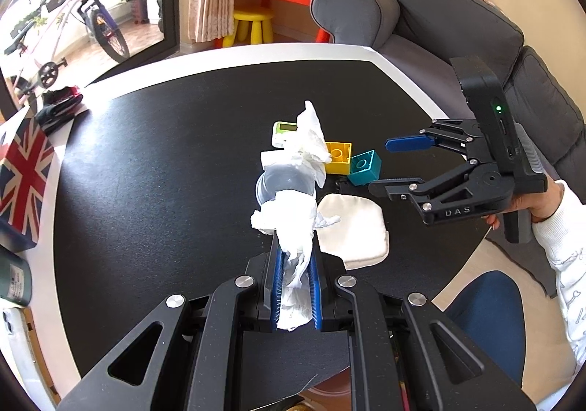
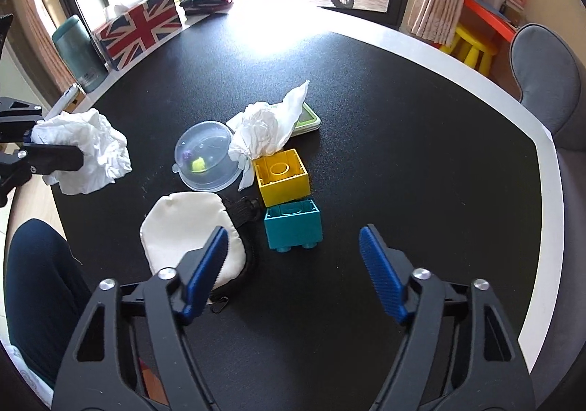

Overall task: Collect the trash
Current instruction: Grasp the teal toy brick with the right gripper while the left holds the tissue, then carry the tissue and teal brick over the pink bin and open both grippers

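our left gripper [image 1: 296, 257] was clamped on a crumpled white tissue [image 1: 293, 246], held above the black table [image 1: 146, 191]. our right gripper [image 2: 293, 257] had its fingers apart around nothing, above the teal block [image 2: 293, 224]. a second tissue [image 2: 263, 125] lay by the clear lid [image 2: 205, 154], touching the yellow block [image 2: 282, 175].

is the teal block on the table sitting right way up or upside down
Upside down. The teal block shows its hollow underside with the round tube facing up, and its studs poke out at the bottom against the black table.
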A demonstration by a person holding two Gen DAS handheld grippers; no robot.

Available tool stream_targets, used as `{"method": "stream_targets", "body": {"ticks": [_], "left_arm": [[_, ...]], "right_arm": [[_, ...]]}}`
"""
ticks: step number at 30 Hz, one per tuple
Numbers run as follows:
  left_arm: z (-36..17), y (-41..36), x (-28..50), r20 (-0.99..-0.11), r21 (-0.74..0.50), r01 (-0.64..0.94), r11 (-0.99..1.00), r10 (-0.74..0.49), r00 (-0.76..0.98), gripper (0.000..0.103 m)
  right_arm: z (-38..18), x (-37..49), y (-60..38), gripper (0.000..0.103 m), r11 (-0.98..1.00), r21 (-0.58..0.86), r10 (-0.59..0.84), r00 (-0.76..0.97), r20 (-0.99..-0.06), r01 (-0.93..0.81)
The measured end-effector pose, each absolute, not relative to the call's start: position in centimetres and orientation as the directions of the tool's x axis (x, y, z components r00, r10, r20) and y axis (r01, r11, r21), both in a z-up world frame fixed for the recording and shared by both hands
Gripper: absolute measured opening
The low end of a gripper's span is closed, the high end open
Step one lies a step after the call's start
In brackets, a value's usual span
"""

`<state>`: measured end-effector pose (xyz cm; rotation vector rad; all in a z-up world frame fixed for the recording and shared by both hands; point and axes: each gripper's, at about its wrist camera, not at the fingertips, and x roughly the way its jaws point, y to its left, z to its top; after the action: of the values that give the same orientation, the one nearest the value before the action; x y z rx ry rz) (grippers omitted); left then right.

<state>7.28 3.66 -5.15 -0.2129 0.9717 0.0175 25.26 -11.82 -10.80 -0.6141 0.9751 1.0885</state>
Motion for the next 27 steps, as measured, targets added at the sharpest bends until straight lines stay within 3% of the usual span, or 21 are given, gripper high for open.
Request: {"method": "stream_targets", "body": {"ticks": [4,8,27], "left_arm": [[-5.4,3.9,7.3,-0.822,-0.175,-0.114,0.978,-0.082,0.563,0.012],[-5.7,4.0,7.4,-0.824,-0.179,-0.113,0.977,-0.086,0.560,0.012],[-4.6,2.2,5.1,-0.798,-0.175,-0.081,0.981,-0.093,0.596,0.012]], "right_arm": [[-11.5,25.1,-11.4,0.045,0.357,0.042,0.433,0.125,-0.893,-0.933],[-11.7,25.0,-11.4,0.032,0.355,0.037,0.436,0.131,-0.890,-0.934],[-6.5,21.3,-16.4,0.032,0.434,0.032,0.515,0.219,-0.828,-0.900]]}}
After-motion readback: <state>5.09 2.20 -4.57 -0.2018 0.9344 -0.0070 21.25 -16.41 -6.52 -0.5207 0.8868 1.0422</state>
